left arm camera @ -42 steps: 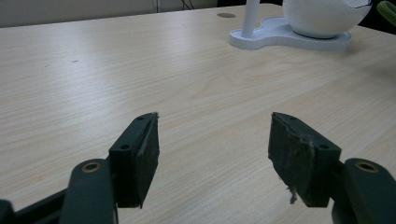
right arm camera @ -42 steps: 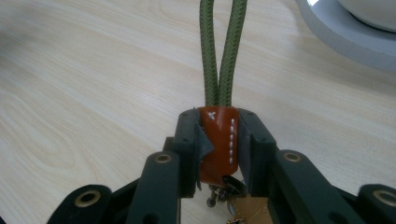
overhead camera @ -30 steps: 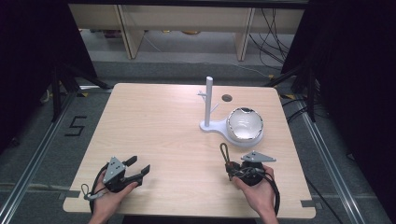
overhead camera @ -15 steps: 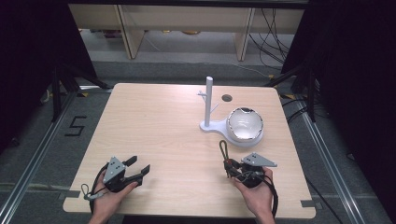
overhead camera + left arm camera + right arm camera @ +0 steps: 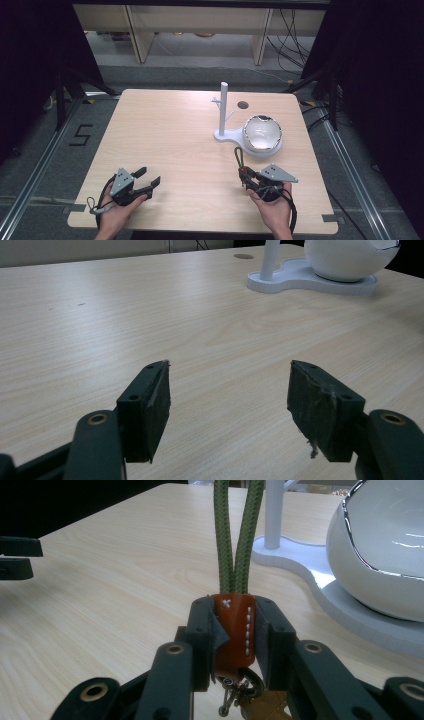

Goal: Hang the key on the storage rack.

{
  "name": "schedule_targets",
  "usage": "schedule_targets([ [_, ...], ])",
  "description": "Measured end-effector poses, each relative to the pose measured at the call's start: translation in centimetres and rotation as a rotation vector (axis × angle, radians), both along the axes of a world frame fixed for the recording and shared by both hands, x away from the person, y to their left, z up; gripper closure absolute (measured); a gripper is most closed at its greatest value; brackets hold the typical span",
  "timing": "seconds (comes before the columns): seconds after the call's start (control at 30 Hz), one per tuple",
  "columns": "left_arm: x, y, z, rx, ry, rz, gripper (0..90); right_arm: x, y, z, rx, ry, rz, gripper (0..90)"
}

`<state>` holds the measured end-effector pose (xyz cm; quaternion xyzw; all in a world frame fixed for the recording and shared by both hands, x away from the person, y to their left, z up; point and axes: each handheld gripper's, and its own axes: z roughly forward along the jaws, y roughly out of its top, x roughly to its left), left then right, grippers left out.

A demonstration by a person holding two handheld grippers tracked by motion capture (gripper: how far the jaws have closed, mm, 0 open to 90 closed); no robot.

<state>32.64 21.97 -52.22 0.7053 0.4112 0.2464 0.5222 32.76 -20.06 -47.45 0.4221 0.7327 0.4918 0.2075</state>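
A key strap with a green cord loop (image 5: pixel 235 535) and an orange leather tab (image 5: pixel 234 630) is clamped at the tab by my right gripper (image 5: pixel 235 625). Small metal clips hang under the tab. In the high view the right gripper (image 5: pixel 245 175) sits near the table's front right, and the cord loop (image 5: pixel 239 155) points toward the white stand (image 5: pixel 223 107). The stand has a thin upright post with small pegs. My left gripper (image 5: pixel 150 179) rests at the front left, open with nothing between its jaws (image 5: pixel 230 390).
A white rounded bowl (image 5: pixel 262 134) sits on the stand's base, just beyond the right gripper. It looms close on the right in the right gripper view (image 5: pixel 385 555). A small round hole (image 5: pixel 243 105) is in the wooden table (image 5: pixel 165 130) behind the stand.
The right hand has shifted slightly toward the near edge and turned a little, still holding the strap. The left gripper has not moved.
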Motion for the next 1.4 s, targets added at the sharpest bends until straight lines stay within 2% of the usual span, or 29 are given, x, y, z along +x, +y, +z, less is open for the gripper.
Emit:
schedule_targets([
  [0.2,0.0,0.1,0.0,-0.016,0.0,0.008,32.9,0.0,0.2,0.2,0.015,-0.028,0.007,72.0],
  [0.23,0.1,0.1,-0.1,-0.031,-0.008,0.0,32.0,0.1,0.5,0.2,0.038,-0.038,0.011,72.0],
  [0.3,0.1,0.1,0.1,-0.039,-0.006,0.006,31.6,0.0,0.5,0.3,0.029,-0.05,-0.002,72.0],
  [0.33,0.2,0.1,0.2,-0.059,-0.016,-0.001,31.6,0.0,0.5,0.3,0.029,-0.05,-0.002,72.0],
  [0.37,0.1,0.0,0.5,-0.063,-0.011,0.006,31.5,0.0,0.6,0.4,0.04,-0.052,0.005,72.0],
  [0.43,0.2,-0.2,1.0,-0.087,-0.014,-0.008,31.8,0.2,0.6,0.4,0.041,-0.078,0.017,72.0],
  [0.47,0.2,-0.3,1.2,-0.092,-0.018,-0.017,32.2,0.1,0.8,0.5,0.048,-0.078,0.0,72.1],
  [0.5,0.3,-0.8,1.8,-0.109,-0.017,-0.037,33.9,0.2,0.9,0.7,0.046,-0.099,0.024,72.1],
  [0.53,0.3,-0.8,1.8,-0.109,-0.017,-0.037,34.9,0.2,0.9,0.7,0.046,-0.099,0.024,72.1],
  [0.57,0.5,-1.2,2.1,-0.127,-0.03,-0.072,34.9,0.2,1.0,0.7,0.052,-0.104,0.016,72.0],
  [0.6,0.5,-1.5,2.4,-0.128,-0.026,-0.077,36.3,0.4,1.0,0.8,0.038,-0.137,0.015,72.0],
  [0.63,0.5,-1.8,2.8,-0.129,-0.027,-0.091,37.2,0.4,1.1,0.9,0.042,-0.132,0.019,72.1],
  [0.67,0.7,-2.3,3.1,-0.151,-0.037,-0.113,38.7,0.4,1.3,0.9,0.059,-0.126,0.023,72.1],
  [0.7,0.9,-3.2,4.0,-0.16,-0.027,-0.141,40.8,0.4,1.6,1.0,0.065,-0.126,0.03,72.1],
  [0.73,0.9,-3.2,4.0,-0.16,-0.027,-0.141,41.7,0.4,1.6,1.0,0.065,-0.126,0.03,72.1],
  [0.77,1.2,-3.8,4.2,-0.189,-0.032,-0.168,41.7,0.3,1.8,1.0,0.057,-0.13,0.017,72.0],
  [0.8,1.4,-4.8,5.0,-0.187,-0.025,-0.199,44.2,0.5,1.9,1.1,0.045,-0.159,0.035,72.0],
  [0.83,1.4,-4.8,5.0,-0.187,-0.025,-0.199,45.0,0.5,1.9,1.1,0.045,-0.159,0.035,72.0],
  [0.87,1.5,-5.4,5.3,-0.203,-0.023,-0.223,46.0,0.5,2.2,1.1,0.061,-0.152,0.037,72.0],
  [0.97,2.0,-7.1,6.2,-0.226,-0.009,-0.27,49.9,0.6,2.4,1.2,0.055,-0.156,0.044,72.1],
  [1.07,2.5,-8.5,7.0,-0.207,-0.007,-0.31,52.3,0.6,2.7,1.3,0.058,-0.153,0.047,72.0],
  [1.1,2.7,-9.0,7.2,-0.21,-0.007,-0.322,53.9,0.7,2.8,1.2,0.06,-0.167,0.06,72.0],
  [1.13,2.8,-9.4,7.4,-0.203,-0.003,-0.332,55.2,0.7,2.8,1.3,0.042,-0.171,0.048,72.1],
  [1.17,3.0,-9.9,7.7,-0.209,-0.002,-0.344,57.6,0.6,3.1,1.2,0.08,-0.157,0.049,72.0],
  [1.23,3.2,-10.8,8.1,-0.216,0.002,-0.369,58.9,0.6,3.2,1.3,0.07,-0.164,0.058,72.1],
  [1.3,3.5,-11.7,8.5,-0.235,0.021,-0.394,63.9,0.7,3.4,1.3,0.07,-0.177,0.061,72.1],
  [1.4,4.0,-13.0,8.8,-0.235,0.026,-0.421,66.1,0.6,3.5,1.4,0.067,-0.174,0.058,72.1],
])
